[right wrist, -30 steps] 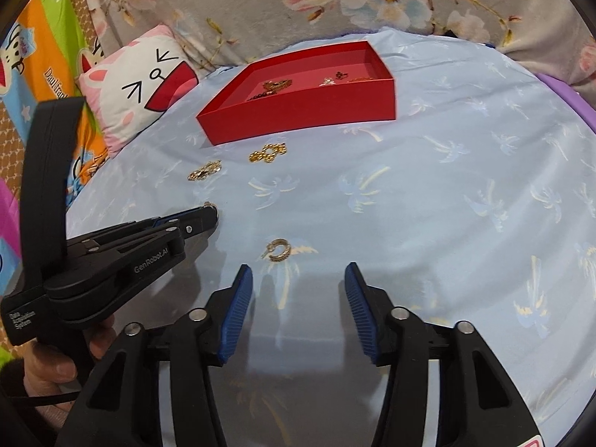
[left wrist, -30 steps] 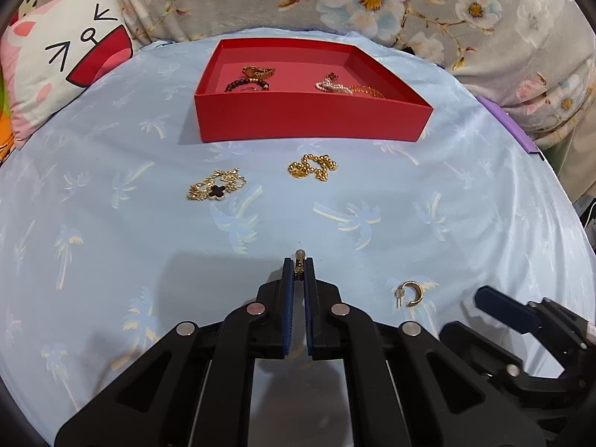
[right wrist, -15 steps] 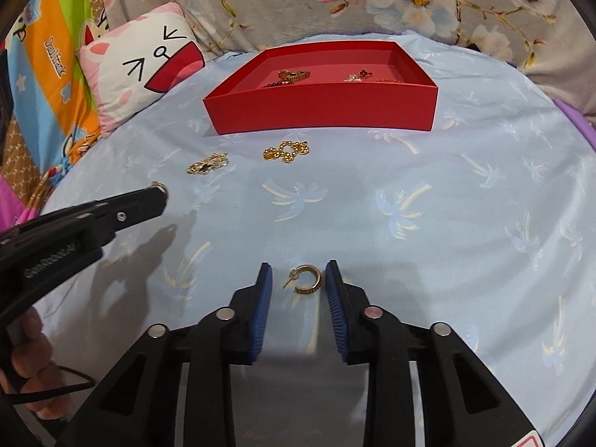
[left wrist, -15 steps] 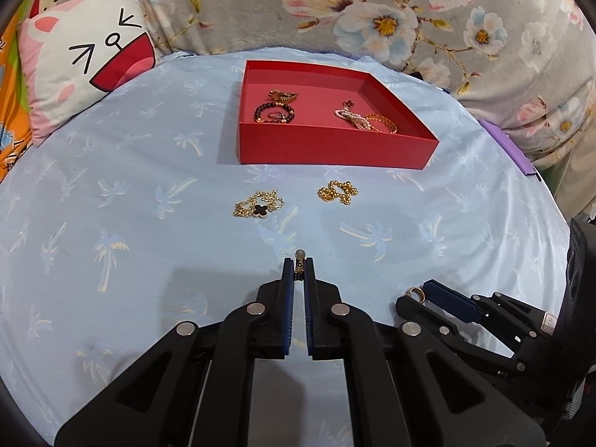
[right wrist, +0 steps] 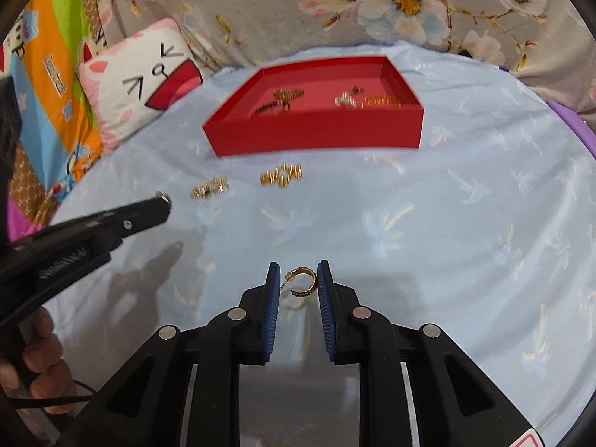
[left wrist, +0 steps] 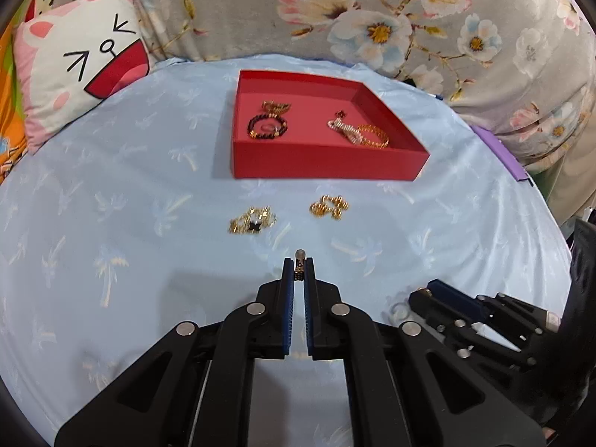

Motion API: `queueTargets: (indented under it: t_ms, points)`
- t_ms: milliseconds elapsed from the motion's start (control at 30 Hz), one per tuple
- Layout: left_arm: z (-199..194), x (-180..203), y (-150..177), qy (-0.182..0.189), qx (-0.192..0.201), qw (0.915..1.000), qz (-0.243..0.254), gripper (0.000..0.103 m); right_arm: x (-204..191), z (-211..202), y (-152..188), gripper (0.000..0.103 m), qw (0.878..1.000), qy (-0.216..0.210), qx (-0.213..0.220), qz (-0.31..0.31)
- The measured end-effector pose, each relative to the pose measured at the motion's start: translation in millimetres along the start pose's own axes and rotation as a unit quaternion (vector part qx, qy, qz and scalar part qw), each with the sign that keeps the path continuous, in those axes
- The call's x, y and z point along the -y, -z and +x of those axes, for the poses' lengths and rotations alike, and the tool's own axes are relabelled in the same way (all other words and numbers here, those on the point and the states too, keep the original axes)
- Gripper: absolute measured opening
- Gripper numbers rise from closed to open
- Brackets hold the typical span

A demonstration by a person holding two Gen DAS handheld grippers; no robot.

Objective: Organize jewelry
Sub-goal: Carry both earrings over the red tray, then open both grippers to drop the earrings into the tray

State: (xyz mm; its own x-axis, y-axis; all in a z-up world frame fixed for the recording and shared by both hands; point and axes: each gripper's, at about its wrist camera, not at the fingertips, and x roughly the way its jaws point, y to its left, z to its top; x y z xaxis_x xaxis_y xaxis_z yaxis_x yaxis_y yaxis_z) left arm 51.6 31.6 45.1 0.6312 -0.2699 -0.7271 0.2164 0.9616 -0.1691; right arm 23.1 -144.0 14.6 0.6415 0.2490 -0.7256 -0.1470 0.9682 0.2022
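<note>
Left tool (left wrist: 298,265) pinches a small earring (left wrist: 299,255); right tool (right wrist: 298,277) – apparently gripping – brackets hoop earring (right wrist: 303,281).

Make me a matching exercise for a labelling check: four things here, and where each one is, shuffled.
Things:
1. hoop earring
2. small earring
3. beaded bracelet
4. clover bracelet

Places:
A. in the red tray
B. loose on the blue sheet
C. pinched in the left claw
D. between the right claw fingers

Pairs: 1-D, 2-C, 3-A, 4-B
</note>
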Motion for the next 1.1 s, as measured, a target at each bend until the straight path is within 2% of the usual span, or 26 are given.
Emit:
queueTargets:
  t_ms: [100, 267, 367, 500, 700, 900, 1100]
  points:
    - [-6.8, 2.6, -26.2, 0.01, 0.02, 0.9997, 0.007, 0.004, 5.3, -17.2, -28.3, 0.019, 1.0, 0.001, 0.031, -0.005]
    - [-11.3, 13.5, -95.8, 0.023, 0.072, 0.9968, 0.028, 0.004, 21.2, -27.1, -95.7, 0.019, 0.997, -0.012, 0.082, 0.001]
    - [4.4, 19.5, -133.6, 0.023, 0.083, 0.9957, 0.034, 0.004, 29.3, -10.9, -133.1, 0.019, 0.995, -0.016, 0.093, 0.008]
    - [47.0, 22.6, -168.0, 0.034, 0.067, 0.9968, 0.027, 0.004, 38.9, 29.5, -164.2, 0.019, 0.997, -0.022, 0.077, 0.023]
    - [104.4, 11.0, -178.1, 0.017, 0.036, 0.9991, 0.014, 0.004, 42.6, 85.1, -178.1, 0.019, 0.998, -0.023, 0.044, 0.032]
    - [137.6, -1.5, -194.9, 0.009, 0.02, 0.9997, 0.011, 0.004, 46.3, 131.7, -202.9, 0.019, 0.998, -0.029, 0.022, 0.046]
    - [173.5, -5.1, -208.6, 0.002, -0.001, 0.9998, 0.018, 0.004, 50.5, 163.6, -215.1, 0.019, 0.999, -0.003, 0.011, 0.041]
